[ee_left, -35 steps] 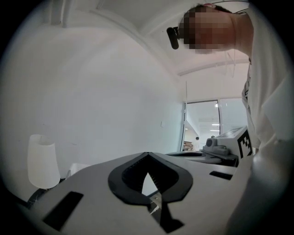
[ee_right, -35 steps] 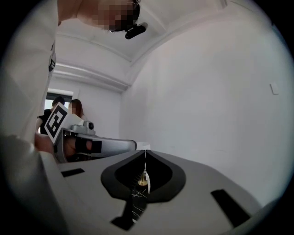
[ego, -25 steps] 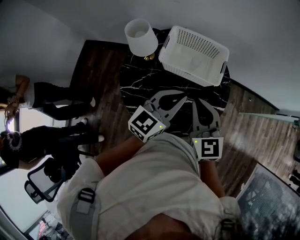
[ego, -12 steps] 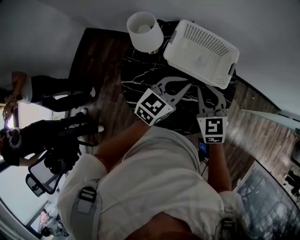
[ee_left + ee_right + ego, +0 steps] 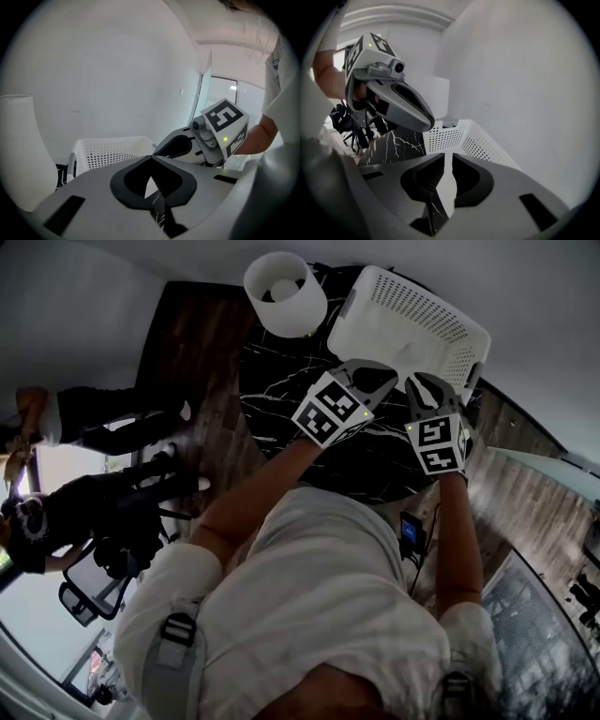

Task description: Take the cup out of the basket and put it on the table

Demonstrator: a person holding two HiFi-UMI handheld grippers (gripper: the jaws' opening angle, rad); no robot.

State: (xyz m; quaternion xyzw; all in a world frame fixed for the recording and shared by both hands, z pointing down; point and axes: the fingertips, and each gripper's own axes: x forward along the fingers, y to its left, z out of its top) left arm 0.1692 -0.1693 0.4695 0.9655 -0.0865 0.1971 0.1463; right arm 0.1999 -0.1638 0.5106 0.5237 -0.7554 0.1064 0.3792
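The white perforated basket stands at the far right of the round black marble table, against the wall. The cup does not show clearly in any view. My left gripper hovers at the basket's near rim, its tips touching and nothing held. My right gripper is just to its right, also at the rim, with a narrow gap between its jaws and nothing in it. The left gripper view shows the basket beyond the shut tips. In the right gripper view the basket lies straight ahead of the jaws.
A white lamp shade stands on the table left of the basket. Dark wood floor surrounds the table. A person in dark clothes and an office chair are at the left. Grey walls close in behind the basket.
Both grippers have moved forward across the table, from over its near half to the basket's near rim. The basket and lamp have not moved on the table.
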